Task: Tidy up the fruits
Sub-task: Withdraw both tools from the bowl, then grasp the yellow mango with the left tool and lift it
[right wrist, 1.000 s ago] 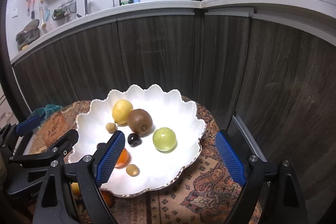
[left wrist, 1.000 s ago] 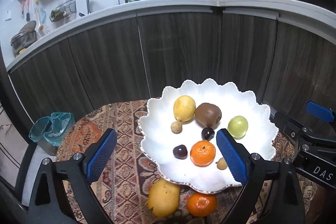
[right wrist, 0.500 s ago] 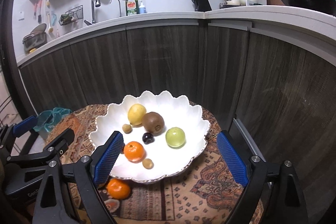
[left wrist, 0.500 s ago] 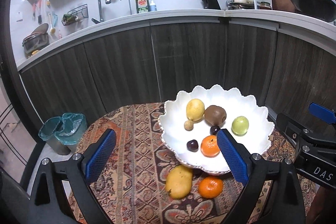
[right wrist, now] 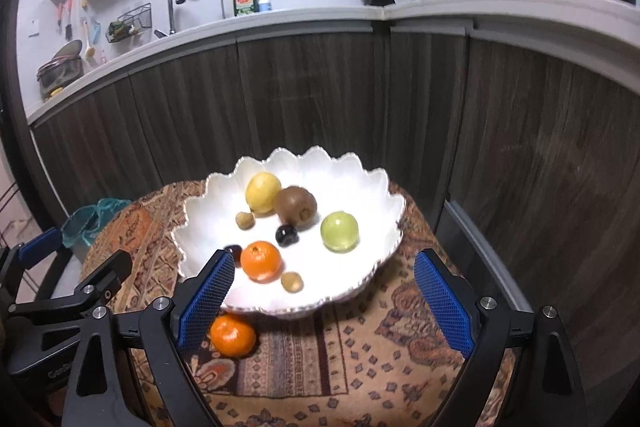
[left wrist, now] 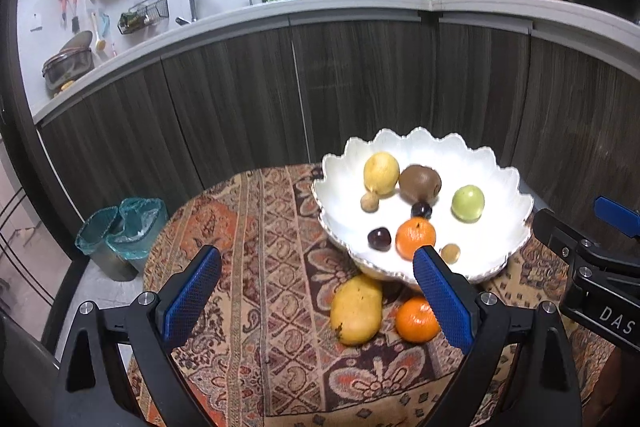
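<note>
Left tool (left wrist: 316, 291) is standing wide open and gripping nothing above the patterned tabletop (left wrist: 248, 227); right tool (right wrist: 324, 291) is likewise gaping empty, its left pad (right wrist: 206, 297) overlapping the bowl's 7 o'clock rim. White scalloped bowl (left wrist: 508, 187) is sitting at the tabletop's 2 o'clock side, carrying a lemon (left wrist: 381, 173), kiwi (left wrist: 420, 183), green apple (left wrist: 468, 203), one mandarin (left wrist: 415, 238) and several small fruits. Mango (left wrist: 356, 309) and loose mandarin (left wrist: 416, 319) are lying outside, just beside the bowl's 6 o'clock rim.

Risks: round fruits are likely rolling if nudged; a pad descending near the overhanging rim could be tipping the bowl; the soft mango may be bruising under a hard squeeze.

Hidden: the mango is lying out of the right view; the tool pad is covering part of one dark fruit (right wrist: 234, 251) there; the small fruits' kinds are staying unclear; the bowl's foot is sitting in shadow.
</note>
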Available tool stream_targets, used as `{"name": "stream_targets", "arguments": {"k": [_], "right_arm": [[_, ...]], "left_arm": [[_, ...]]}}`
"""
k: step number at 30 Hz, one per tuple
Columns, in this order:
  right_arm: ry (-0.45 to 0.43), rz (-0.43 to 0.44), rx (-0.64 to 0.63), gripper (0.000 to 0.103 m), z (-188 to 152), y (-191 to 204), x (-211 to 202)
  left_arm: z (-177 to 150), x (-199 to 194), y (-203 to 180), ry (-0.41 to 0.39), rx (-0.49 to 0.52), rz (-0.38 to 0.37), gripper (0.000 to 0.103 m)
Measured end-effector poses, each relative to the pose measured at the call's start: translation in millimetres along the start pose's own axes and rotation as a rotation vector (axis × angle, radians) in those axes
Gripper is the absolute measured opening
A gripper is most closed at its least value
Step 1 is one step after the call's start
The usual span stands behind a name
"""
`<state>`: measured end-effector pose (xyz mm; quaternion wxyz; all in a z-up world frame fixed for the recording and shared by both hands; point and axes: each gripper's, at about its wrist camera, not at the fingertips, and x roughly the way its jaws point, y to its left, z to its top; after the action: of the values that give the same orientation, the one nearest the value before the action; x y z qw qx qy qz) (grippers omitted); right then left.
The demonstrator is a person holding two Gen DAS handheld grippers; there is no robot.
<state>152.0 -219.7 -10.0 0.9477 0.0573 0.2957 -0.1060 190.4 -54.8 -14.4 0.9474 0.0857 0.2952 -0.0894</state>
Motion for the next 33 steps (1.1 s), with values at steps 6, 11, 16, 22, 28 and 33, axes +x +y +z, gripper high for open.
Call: {"name": "stream_targets", "arguments": {"k": [6, 11, 16, 22, 28, 33], "right_arm": [[0.033, -0.021, 0.000, 0.092, -15, 0, 10], [0.043, -0.048, -0.015, 0.092, -23, 1, 16], [0.062, -0.059, -0.027, 0.092, -31, 4, 26], [0.066, -0.090, -0.040, 0.092, -36, 4, 36], [0.071, -0.117, -0.043, 0.092, -39, 4, 48], [0.072, -0.126, -0.057, 0.092, -40, 6, 54]], "left_arm": [[-15, 13, -1, 0.027, 0.005, -0.017, 0.098], [-26, 27, -1, 0.063, -0.001, -0.038, 0.098], [-36, 41, -2, 0.091, -0.001, -0.058, 0.098], [-43, 59, -5, 0.135, 0.002, -0.082, 0.097], [-50, 75, -6, 0.174, 0.019, -0.091, 0.094], [-55, 85, -7, 0.205, 0.033, -0.099, 0.091]]}}
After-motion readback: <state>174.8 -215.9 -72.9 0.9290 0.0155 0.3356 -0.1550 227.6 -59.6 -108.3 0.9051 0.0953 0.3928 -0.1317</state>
